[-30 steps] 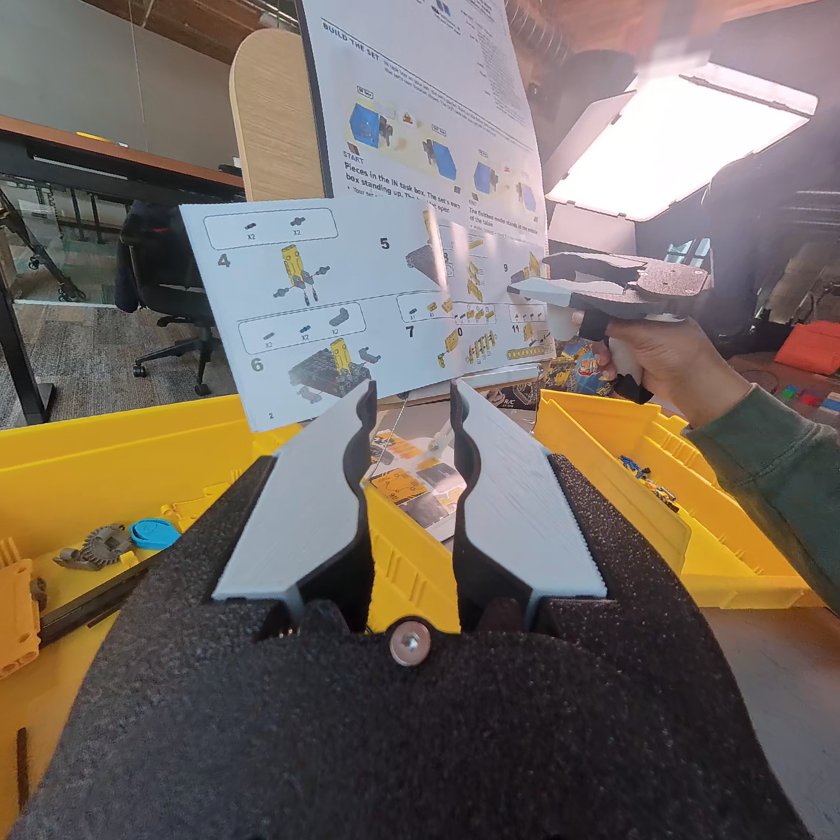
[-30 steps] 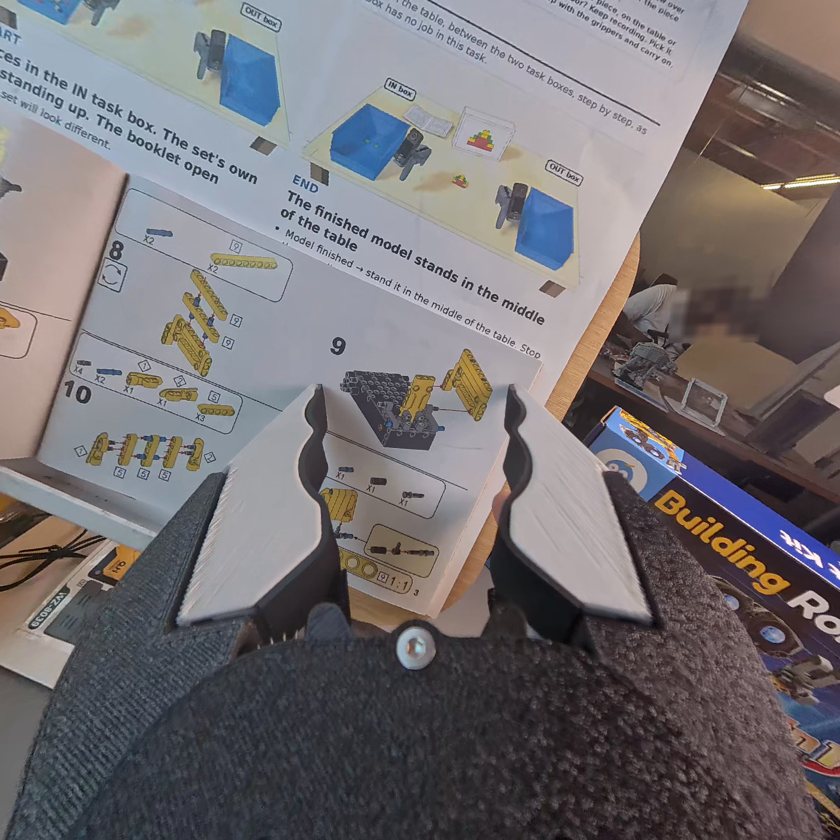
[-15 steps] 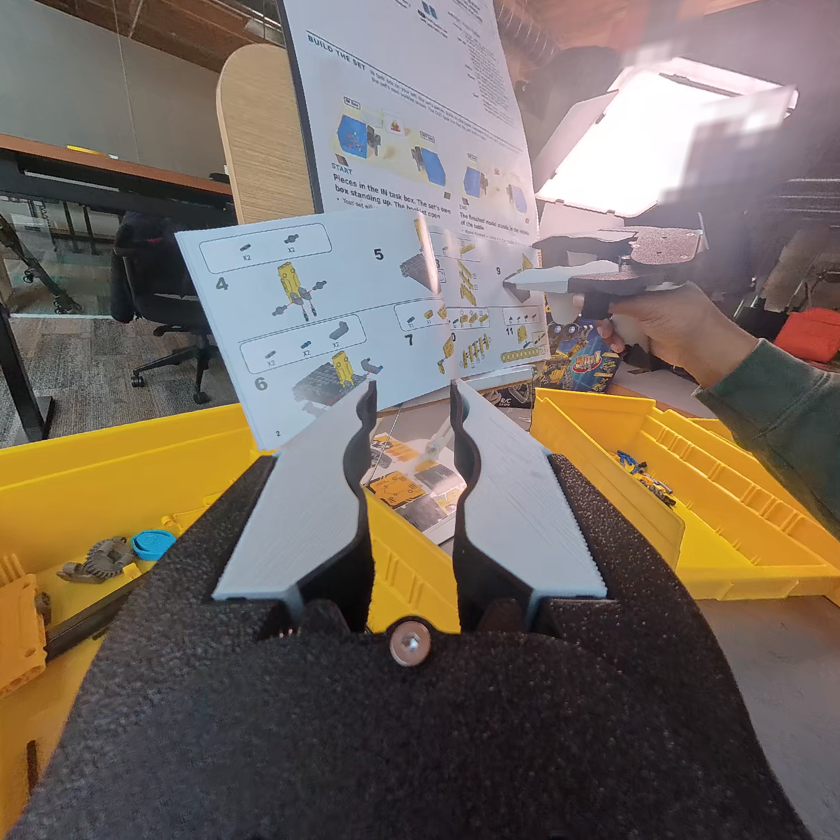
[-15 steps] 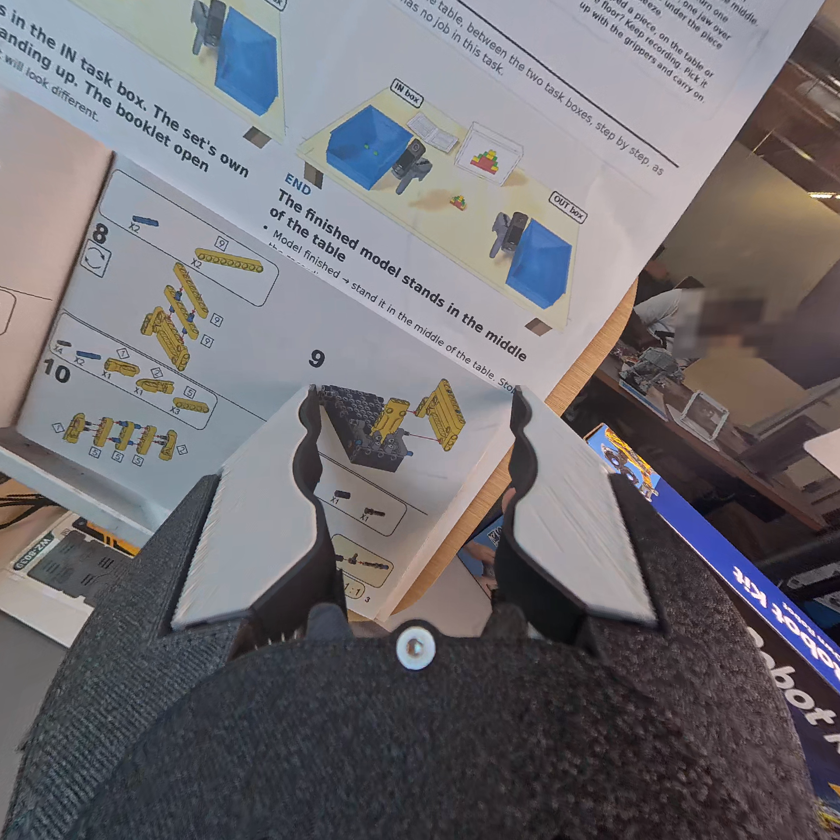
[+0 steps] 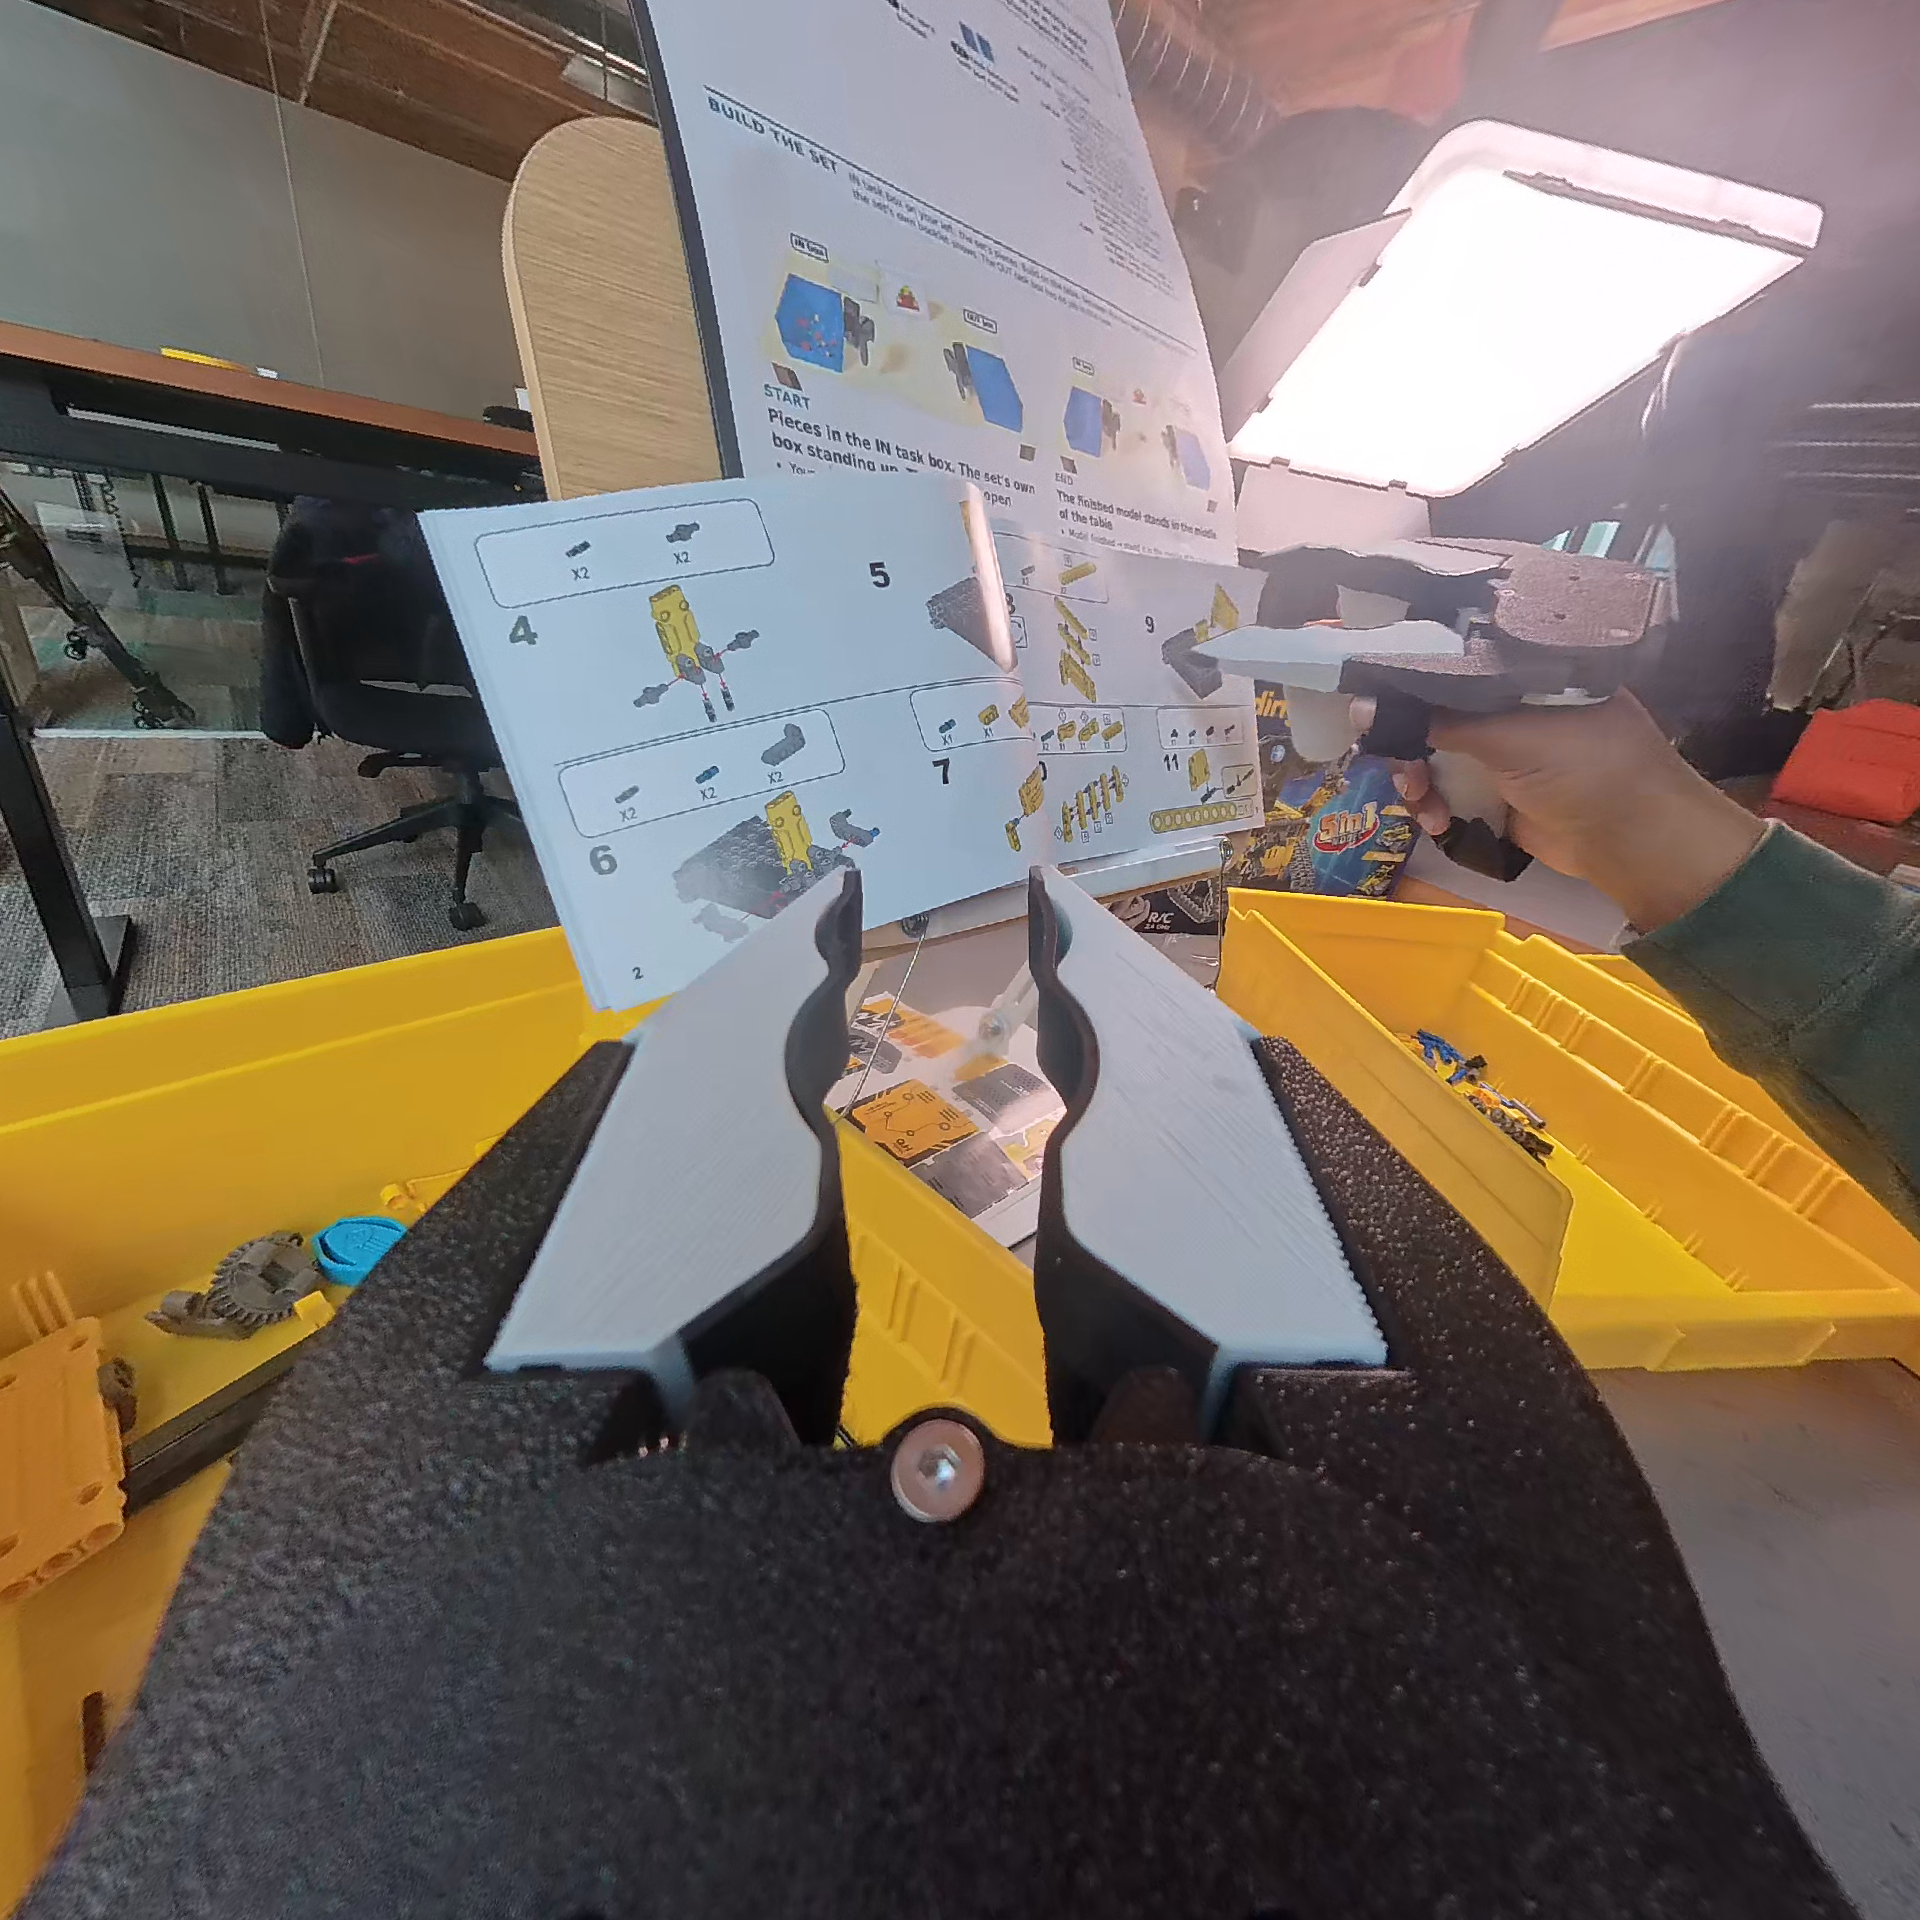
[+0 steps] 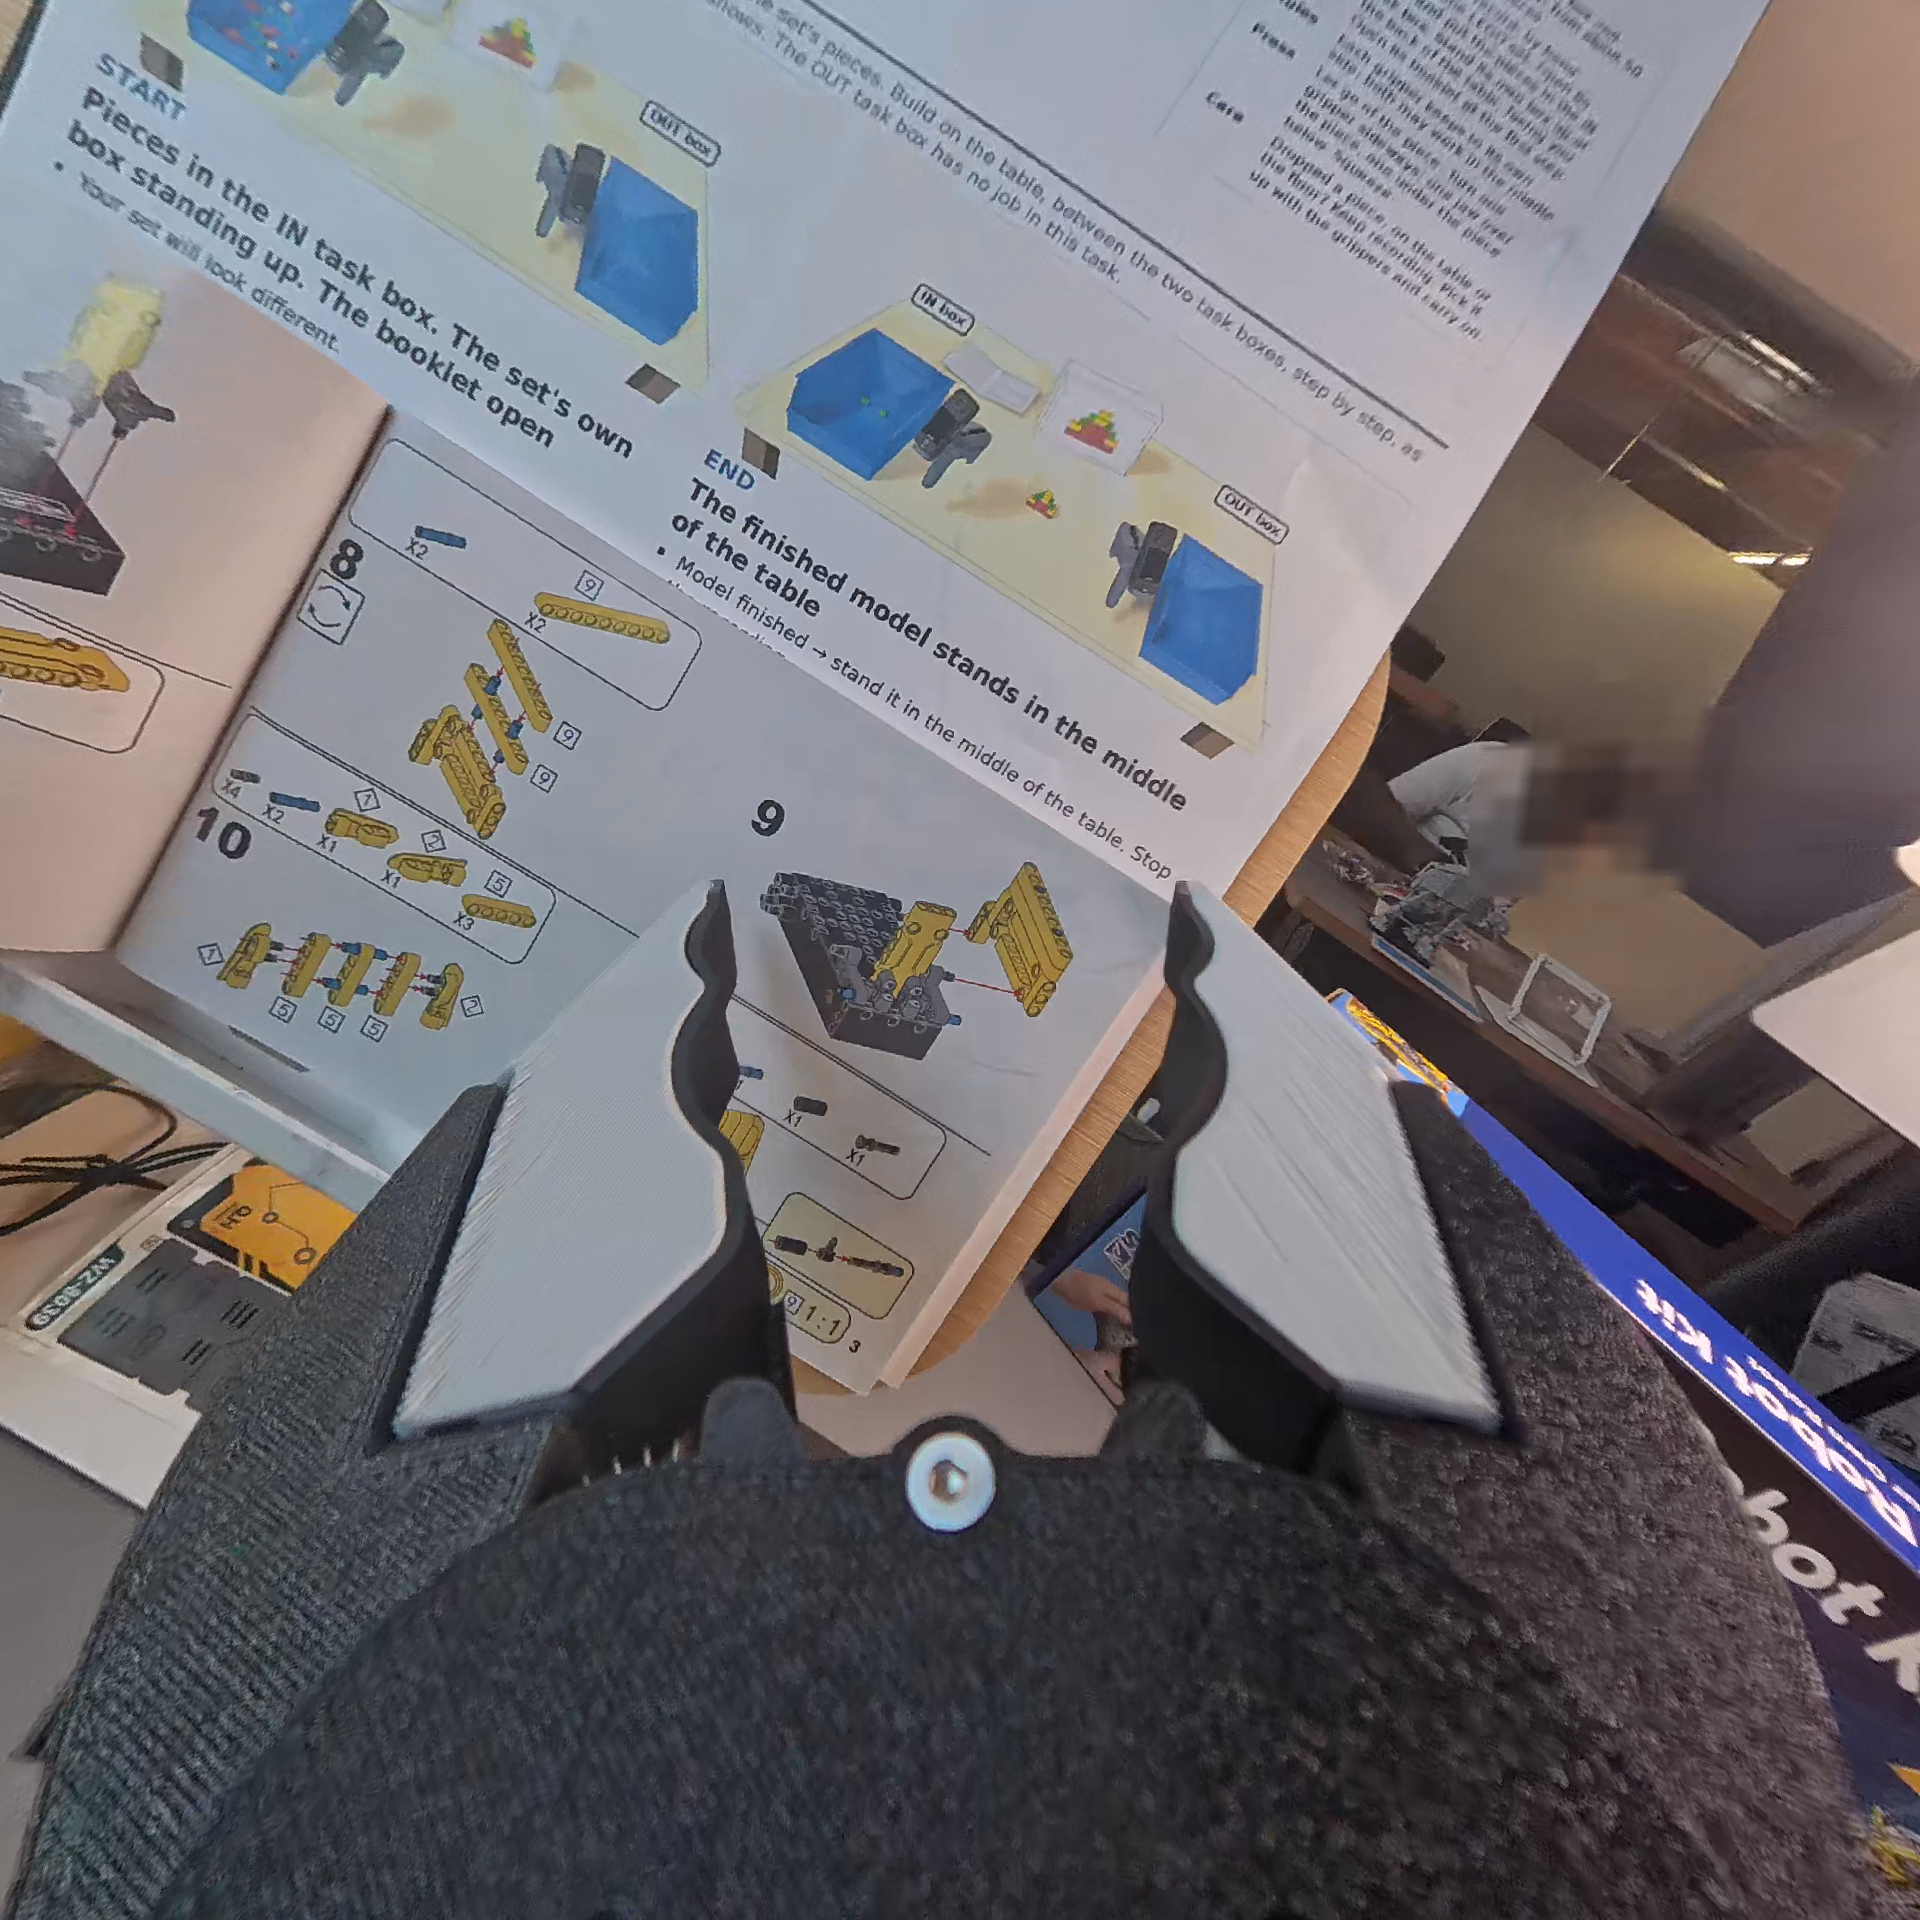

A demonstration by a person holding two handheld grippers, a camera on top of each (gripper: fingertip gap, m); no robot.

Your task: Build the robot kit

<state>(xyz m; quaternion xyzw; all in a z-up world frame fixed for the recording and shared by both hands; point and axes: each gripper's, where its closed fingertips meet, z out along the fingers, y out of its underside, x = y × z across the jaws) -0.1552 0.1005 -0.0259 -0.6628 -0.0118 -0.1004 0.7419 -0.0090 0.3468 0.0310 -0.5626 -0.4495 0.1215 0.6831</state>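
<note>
1. I am holding my left claw (image 5: 943,914) released and empty above the near right edge of a yellow bin (image 5: 260,1049) on the left of the worktop (image 5: 1787,1538).
2. That bin is holding a blue round piece (image 5: 356,1244), a grey-brown gear piece (image 5: 244,1281) and an orange beam piece (image 5: 47,1455).
3. I am pointing my right claw (image 6: 943,904) at the open instruction booklet (image 6: 582,831), its fingers spread wide and gripping nothing, near the page; whether it is touching, I cannot tell.
4. In the left wrist view my right hand (image 5: 1558,800) is gripping the handle of the right claw (image 5: 1205,649).
5. The booklet (image 5: 758,707) is standing propped upright at the far side, in front of a large printed sheet (image 6: 1039,436).
6. A second yellow bin (image 5: 1455,1049) is sitting on the right, with small blue and dark pieces (image 5: 1481,1091) inside.
7. A blue kit box (image 6: 1714,1382) is lying to the right of the booklet.
</note>
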